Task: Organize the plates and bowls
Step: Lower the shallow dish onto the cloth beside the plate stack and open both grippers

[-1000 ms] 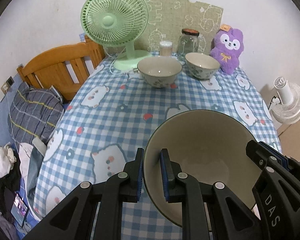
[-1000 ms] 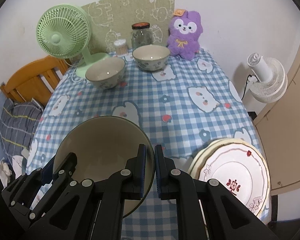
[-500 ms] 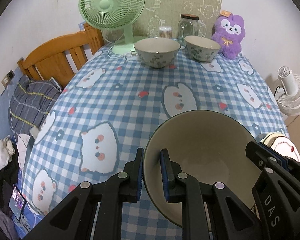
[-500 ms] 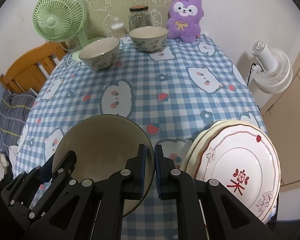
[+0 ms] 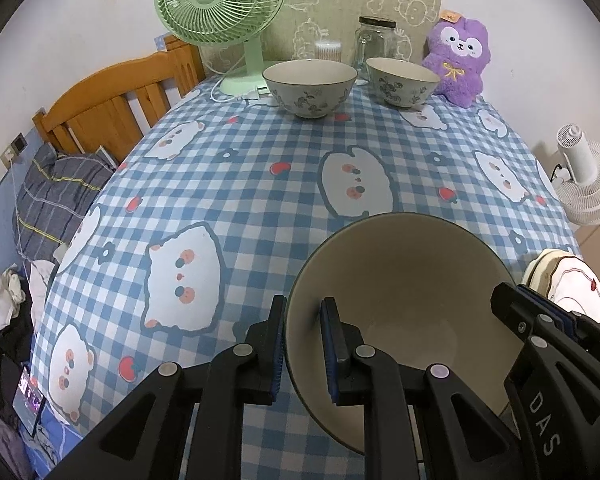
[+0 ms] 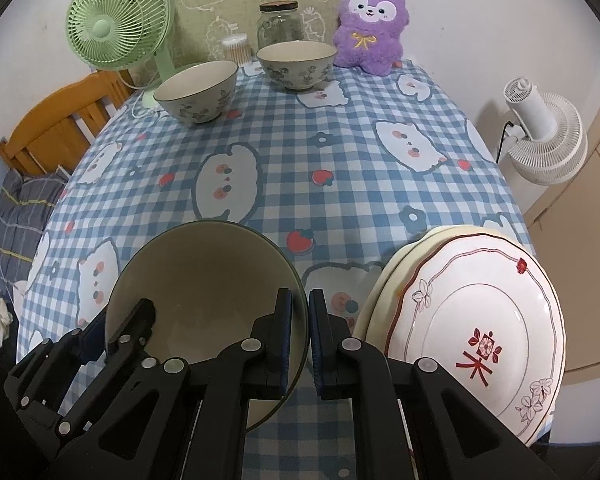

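Grey-green bowl [image 5: 404, 300], clenched at opposite rims by left tool [image 5: 302, 346] and right tool [image 6: 300, 338], has been lowered toward the worktop [image 5: 260, 184], so release is judged near.

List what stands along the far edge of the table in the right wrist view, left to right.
Green fan → cotton swab tub → glass jar → purple plush toy.
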Tool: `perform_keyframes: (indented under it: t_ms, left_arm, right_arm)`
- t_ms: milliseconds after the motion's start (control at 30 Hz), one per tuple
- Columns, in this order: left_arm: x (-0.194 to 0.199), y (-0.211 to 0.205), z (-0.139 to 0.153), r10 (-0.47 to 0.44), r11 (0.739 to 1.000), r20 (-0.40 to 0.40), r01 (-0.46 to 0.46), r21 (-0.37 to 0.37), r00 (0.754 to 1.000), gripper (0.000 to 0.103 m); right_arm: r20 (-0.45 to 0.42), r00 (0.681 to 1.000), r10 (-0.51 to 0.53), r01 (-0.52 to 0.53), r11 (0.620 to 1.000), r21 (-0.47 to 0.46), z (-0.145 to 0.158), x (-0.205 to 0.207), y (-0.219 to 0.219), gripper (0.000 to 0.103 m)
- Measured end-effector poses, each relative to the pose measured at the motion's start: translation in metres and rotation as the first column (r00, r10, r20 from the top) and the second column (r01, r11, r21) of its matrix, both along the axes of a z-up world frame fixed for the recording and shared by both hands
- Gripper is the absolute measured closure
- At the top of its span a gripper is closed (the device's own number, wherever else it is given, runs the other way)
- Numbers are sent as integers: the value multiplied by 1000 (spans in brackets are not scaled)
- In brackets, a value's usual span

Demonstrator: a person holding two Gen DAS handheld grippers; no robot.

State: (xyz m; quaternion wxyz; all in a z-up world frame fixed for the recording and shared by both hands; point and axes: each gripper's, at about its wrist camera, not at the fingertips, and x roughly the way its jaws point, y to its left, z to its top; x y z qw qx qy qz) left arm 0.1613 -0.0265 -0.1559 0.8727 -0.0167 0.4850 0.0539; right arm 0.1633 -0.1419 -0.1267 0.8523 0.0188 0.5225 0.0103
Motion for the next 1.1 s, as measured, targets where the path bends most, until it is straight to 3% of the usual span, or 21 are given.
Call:
perform_keyframes:
  t_ms: [233,300,367,400,567,1100]
  left_arm:
    - [-2,0,-1,-8,1000,-33,7,-18,999,65]
    - [-2,0,-1,-16,1000,-40,15,-24,999,58]
    - [-3,0,1,-24,999,-40,23,-22,999,45]
    - [-3,-1,2,-27,999,-38,26,-24,999,43]
    - [-3,2,14,-23,999,-23,23,-22,999,31]
    - [-7,3,91,-15,1000,76,16,-10,997,26]
  right_arm:
    - [-6,1000,19,-19,999,-37,2,-1,3,89]
    - [-9,1000,17,-18,999,-44,3,-1,2,77]
    - [1,1000,0,0,999,-39,7,-3,-1,44]
    - [9,1000,-10,11,999,-41,8,-4,-2,41]
    - [23,1000,-16,17,999,-34,22,-4,-8,38]
    - [136,991,-9,11,1000,-14,104,-7,-14,28]
